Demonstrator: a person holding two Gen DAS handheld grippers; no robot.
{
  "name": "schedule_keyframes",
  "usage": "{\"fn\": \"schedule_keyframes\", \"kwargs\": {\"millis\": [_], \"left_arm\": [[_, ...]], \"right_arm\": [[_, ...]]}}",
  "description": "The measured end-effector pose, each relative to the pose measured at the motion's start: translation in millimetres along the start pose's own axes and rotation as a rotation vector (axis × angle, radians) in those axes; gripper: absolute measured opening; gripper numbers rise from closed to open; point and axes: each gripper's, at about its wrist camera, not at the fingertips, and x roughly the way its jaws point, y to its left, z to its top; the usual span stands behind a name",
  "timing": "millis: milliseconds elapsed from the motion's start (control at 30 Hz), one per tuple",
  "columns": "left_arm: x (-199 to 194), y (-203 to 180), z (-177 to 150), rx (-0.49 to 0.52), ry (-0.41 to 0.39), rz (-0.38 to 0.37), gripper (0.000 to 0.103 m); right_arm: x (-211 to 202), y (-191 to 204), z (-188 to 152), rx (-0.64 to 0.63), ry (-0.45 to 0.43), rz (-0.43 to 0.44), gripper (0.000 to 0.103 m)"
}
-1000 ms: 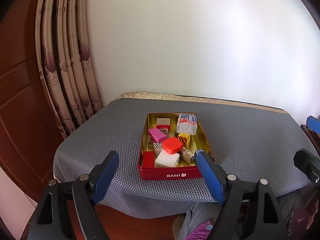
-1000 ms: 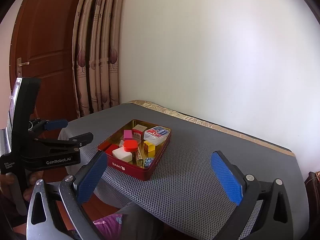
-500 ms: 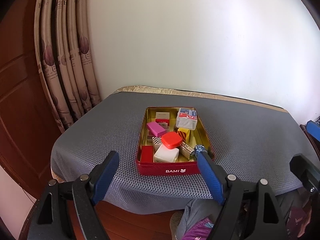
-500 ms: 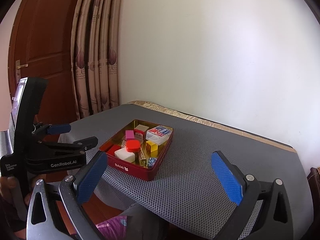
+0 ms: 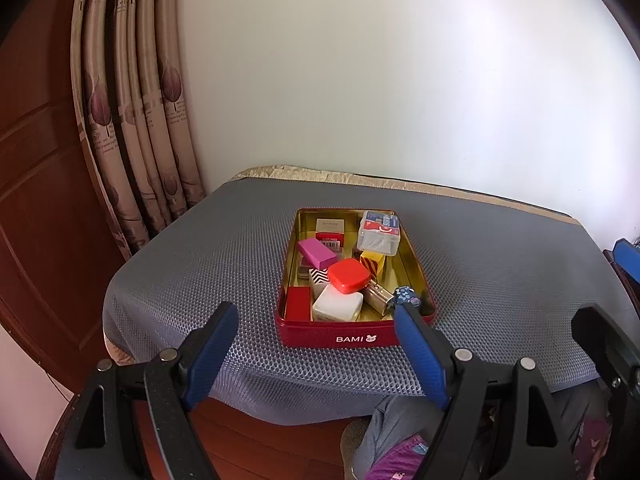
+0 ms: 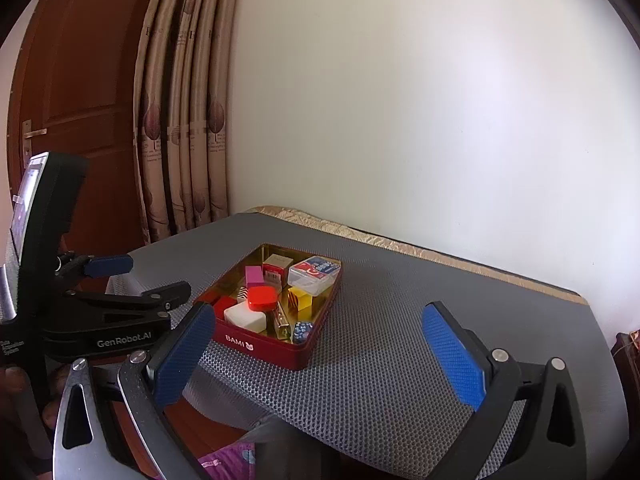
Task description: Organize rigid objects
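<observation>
**Readable lettering: two marks**

"BAMI", in white letters with a small rabbit face after it, stands on the near red wall of the tin (image 5: 356, 338), and reads the same in the right wrist view (image 6: 240, 342). "GenRobot.AI" is printed in pale letters on the black side of the left gripper (image 6: 124, 340). Print on the boxes inside the tin is too small to read

left gripper (image 5: 316, 340) | raised, nearer | tin (image 5: 352, 338) sits lower in view

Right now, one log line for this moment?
left gripper: open, empty | right gripper: open, empty | tin: full, on table
</observation>
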Motion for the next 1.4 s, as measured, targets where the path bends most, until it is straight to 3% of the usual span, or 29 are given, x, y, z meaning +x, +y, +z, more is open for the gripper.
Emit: {"fn": "schedule_keyframes", "kwargs": {"millis": [1400], "left_arm": [[9.9, 6.5, -1.7, -0.028, 0.054, 0.006, 0.083]], "right_arm": [[13.8, 14.4, -9.5, -0.035, 0.063, 0.021, 0.103]]}}
